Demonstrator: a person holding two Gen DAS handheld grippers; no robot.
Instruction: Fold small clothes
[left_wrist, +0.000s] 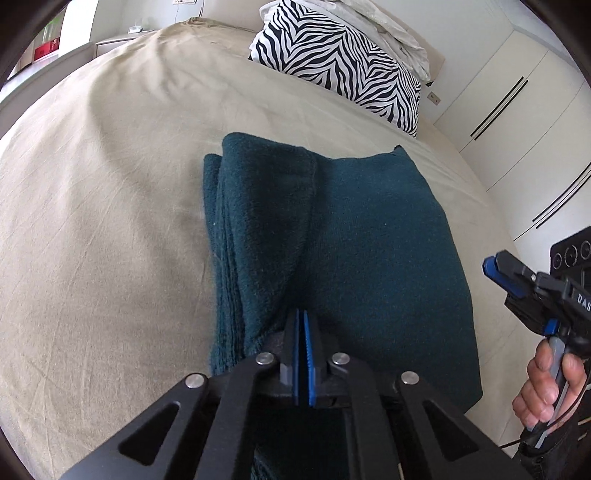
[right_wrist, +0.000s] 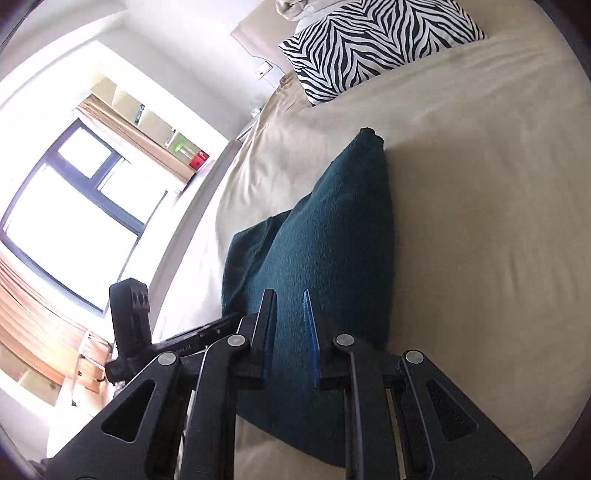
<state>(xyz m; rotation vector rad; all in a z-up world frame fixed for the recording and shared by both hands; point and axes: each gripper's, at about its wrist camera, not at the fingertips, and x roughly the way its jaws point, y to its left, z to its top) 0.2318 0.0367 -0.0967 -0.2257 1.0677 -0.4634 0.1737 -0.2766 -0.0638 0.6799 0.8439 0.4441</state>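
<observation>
A dark teal fleece garment (left_wrist: 332, 236) lies folded in layers on the beige bed sheet (left_wrist: 110, 221). My left gripper (left_wrist: 301, 314) is shut, its blue pads pressed together just above the garment's near edge, with no cloth between them. My right gripper (right_wrist: 290, 295) is open over the near end of the same garment (right_wrist: 332, 240), holding nothing. The right gripper also shows at the right edge of the left wrist view (left_wrist: 496, 271), held in a hand, off the garment's right side.
A zebra-print pillow (left_wrist: 340, 62) and white bedding lie at the head of the bed. White wardrobe doors (left_wrist: 517, 122) stand to the right. A window (right_wrist: 74, 206) and shelves are on the far side of the bed.
</observation>
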